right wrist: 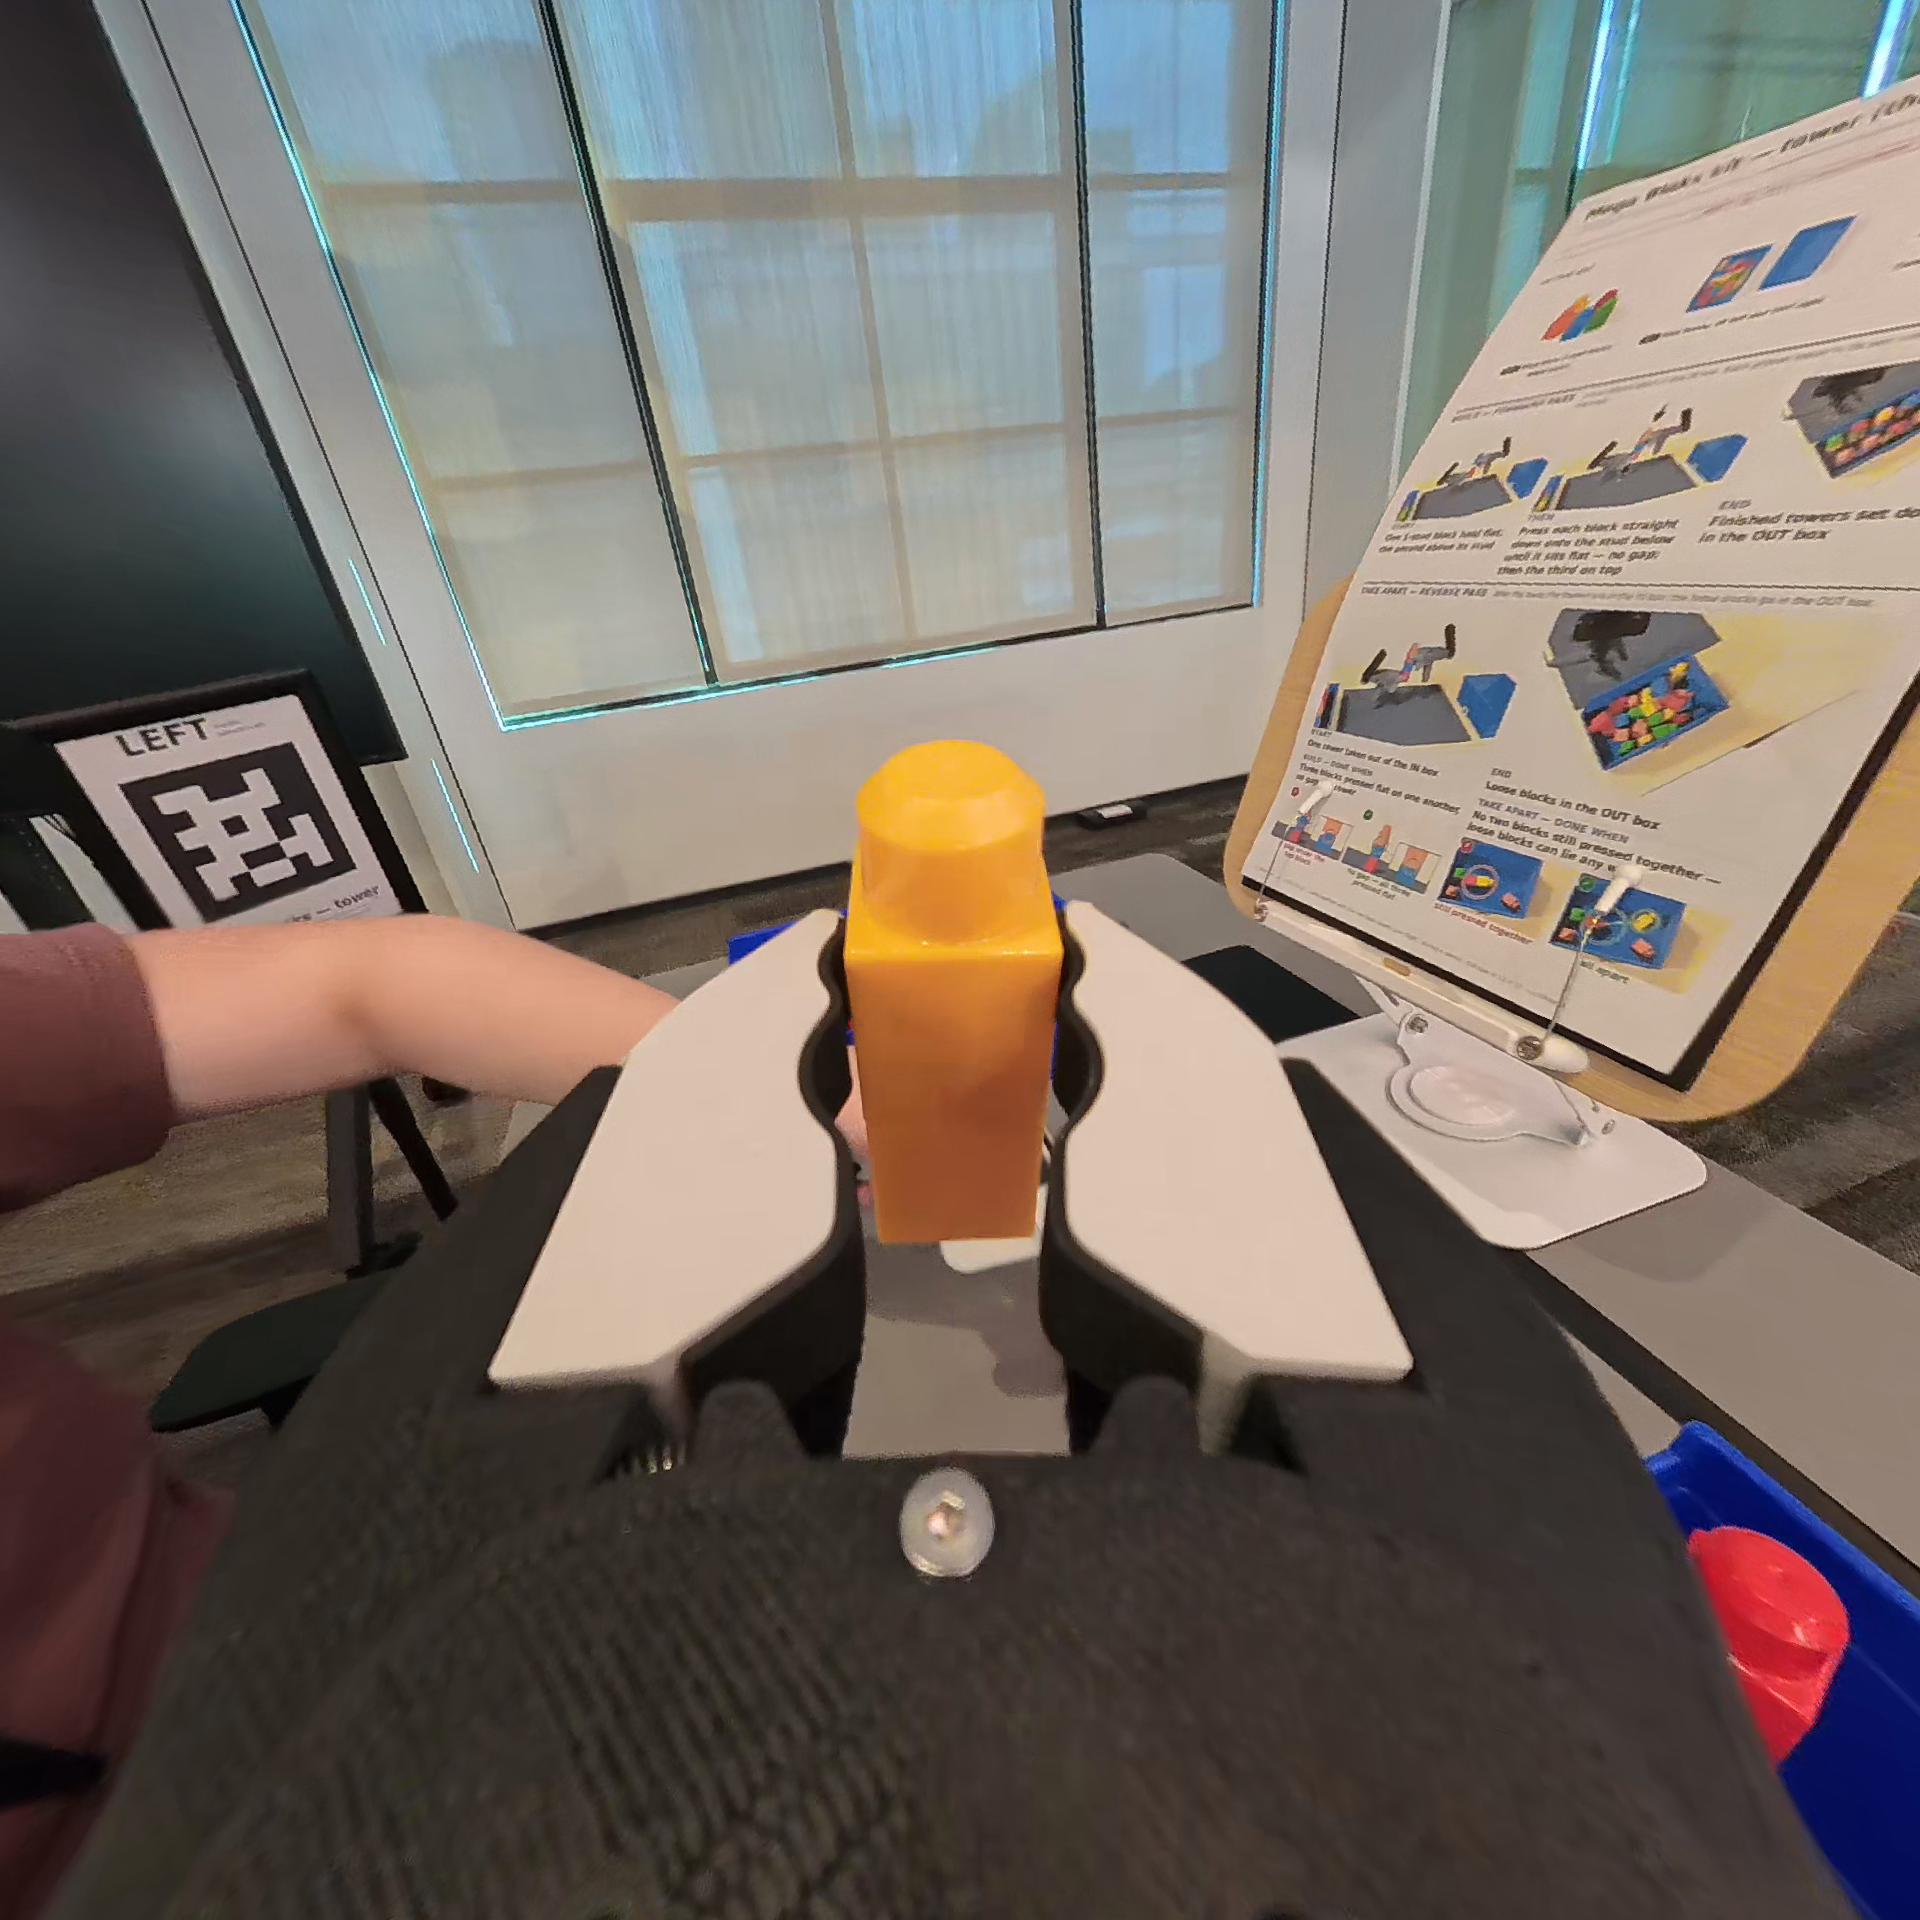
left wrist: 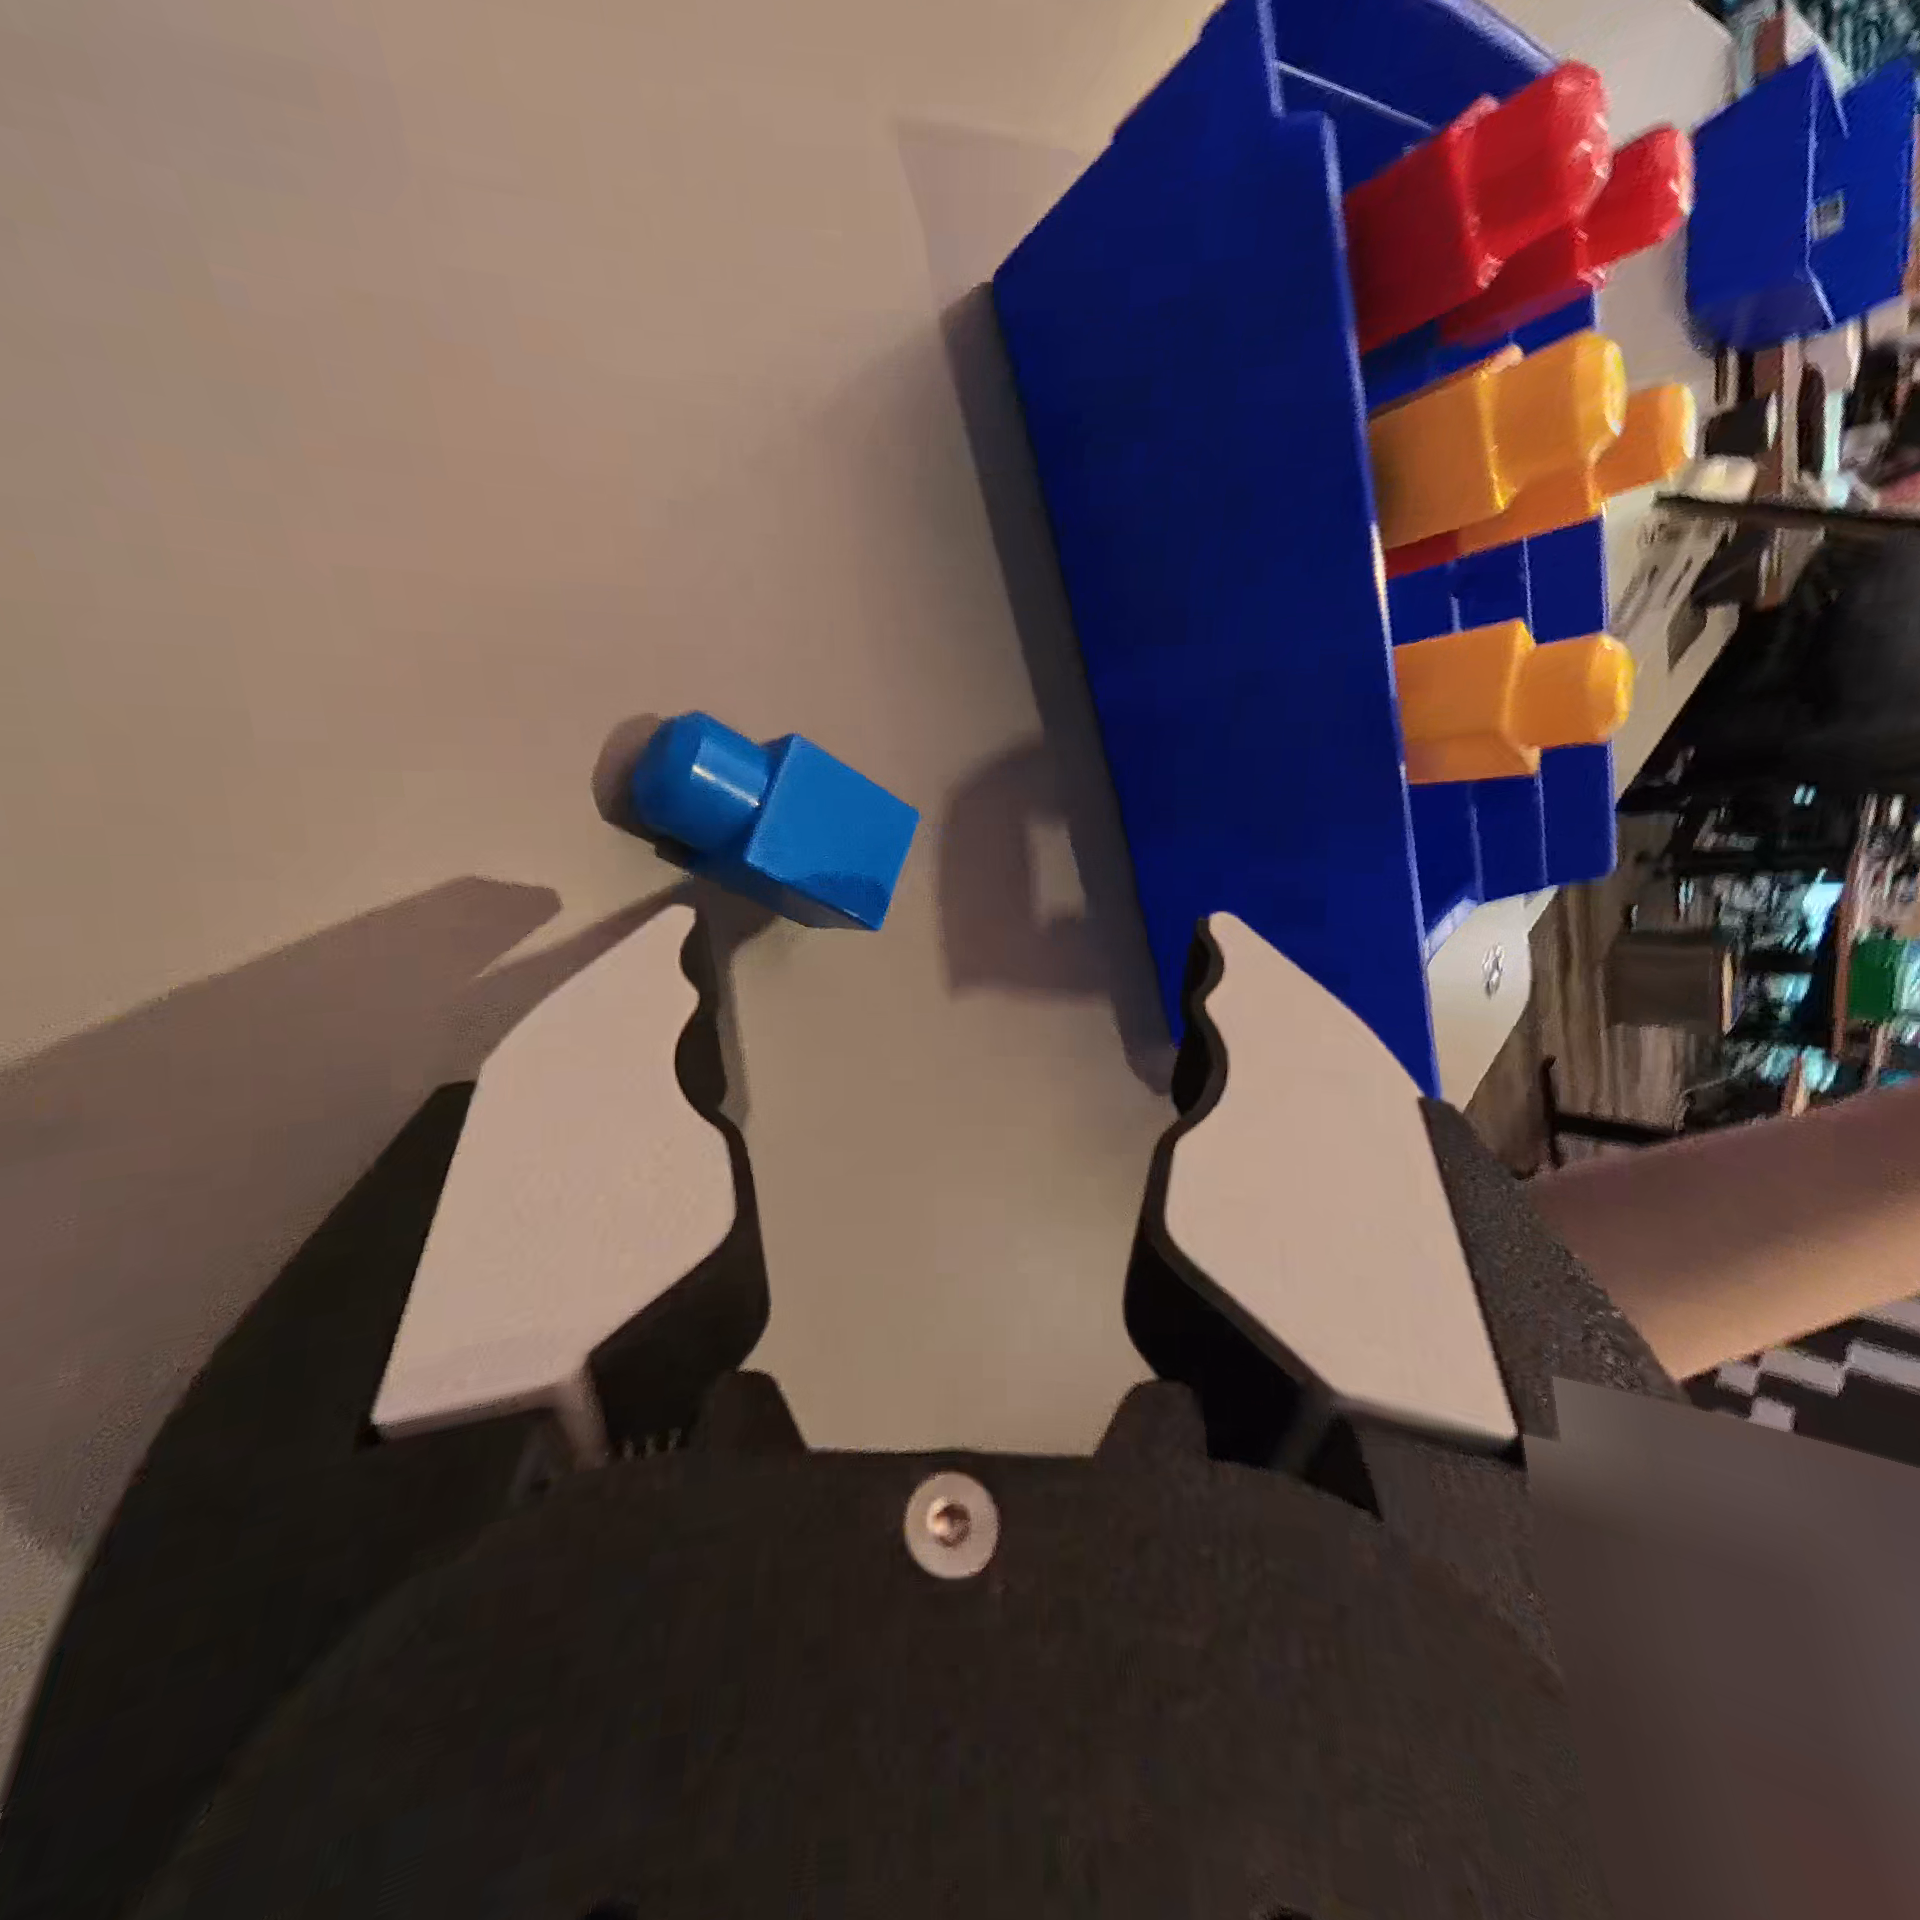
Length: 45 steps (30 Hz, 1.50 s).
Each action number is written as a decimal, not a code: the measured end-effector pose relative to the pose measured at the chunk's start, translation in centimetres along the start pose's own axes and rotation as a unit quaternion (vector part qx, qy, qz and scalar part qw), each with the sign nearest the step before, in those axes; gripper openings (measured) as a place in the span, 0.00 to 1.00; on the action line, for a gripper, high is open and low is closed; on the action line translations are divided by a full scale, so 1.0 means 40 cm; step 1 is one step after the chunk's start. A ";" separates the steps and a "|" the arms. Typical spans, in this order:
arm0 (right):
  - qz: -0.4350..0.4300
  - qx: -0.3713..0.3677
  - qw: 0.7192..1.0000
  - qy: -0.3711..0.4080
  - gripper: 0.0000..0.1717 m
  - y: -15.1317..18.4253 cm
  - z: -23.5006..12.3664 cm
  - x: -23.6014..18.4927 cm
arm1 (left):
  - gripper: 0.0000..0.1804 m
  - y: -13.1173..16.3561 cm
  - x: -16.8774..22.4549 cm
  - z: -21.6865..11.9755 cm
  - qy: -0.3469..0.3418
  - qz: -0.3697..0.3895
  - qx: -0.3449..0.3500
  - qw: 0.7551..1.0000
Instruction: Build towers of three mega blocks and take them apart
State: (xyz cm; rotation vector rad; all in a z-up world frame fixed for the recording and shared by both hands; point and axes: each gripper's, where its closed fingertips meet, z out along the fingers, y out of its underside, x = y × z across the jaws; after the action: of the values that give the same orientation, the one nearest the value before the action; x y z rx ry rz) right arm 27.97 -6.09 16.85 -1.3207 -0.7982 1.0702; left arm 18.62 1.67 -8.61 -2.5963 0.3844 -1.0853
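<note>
I see my right gripper (right wrist: 951,1023) pinching a glossy orange plastic mega block (right wrist: 951,1039), square body with one round stud pointing away from the camera, both pads pressed on its sides. My left gripper (left wrist: 951,925) is spread wide with nothing in it. A blue single-stud plastic block (left wrist: 774,821) lies tipped on the beige tabletop (left wrist: 416,416) just past its left fingertip, beside a blue plastic bin (left wrist: 1195,520) of red and orange blocks.

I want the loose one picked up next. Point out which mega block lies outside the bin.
The blue plastic mega block, alone on the beige table. The red and orange blocks sit inside the blue plastic bin.
</note>
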 end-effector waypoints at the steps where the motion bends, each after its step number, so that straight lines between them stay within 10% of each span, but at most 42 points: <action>1: 0.001 0.004 1.000 -0.005 0.21 -0.002 -0.010 -0.001 | 0.48 0.001 -0.003 0.008 -0.010 -0.028 0.006 1.000; 22: 0.033 0.072 0.986 -0.148 0.21 -0.018 -0.136 -0.044 | 0.46 0.000 -0.090 0.114 -0.274 -0.146 0.034 0.950; 45: 0.041 0.041 0.984 -0.171 0.21 0.009 -0.110 -0.065 | 0.24 0.081 -0.197 0.043 -0.399 -0.001 -0.204 0.894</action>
State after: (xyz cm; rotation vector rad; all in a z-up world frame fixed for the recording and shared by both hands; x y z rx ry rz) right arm 31.12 -10.11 16.27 -1.1210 -0.9477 1.4049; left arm 14.09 1.77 -16.04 -3.1029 0.4247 0.1575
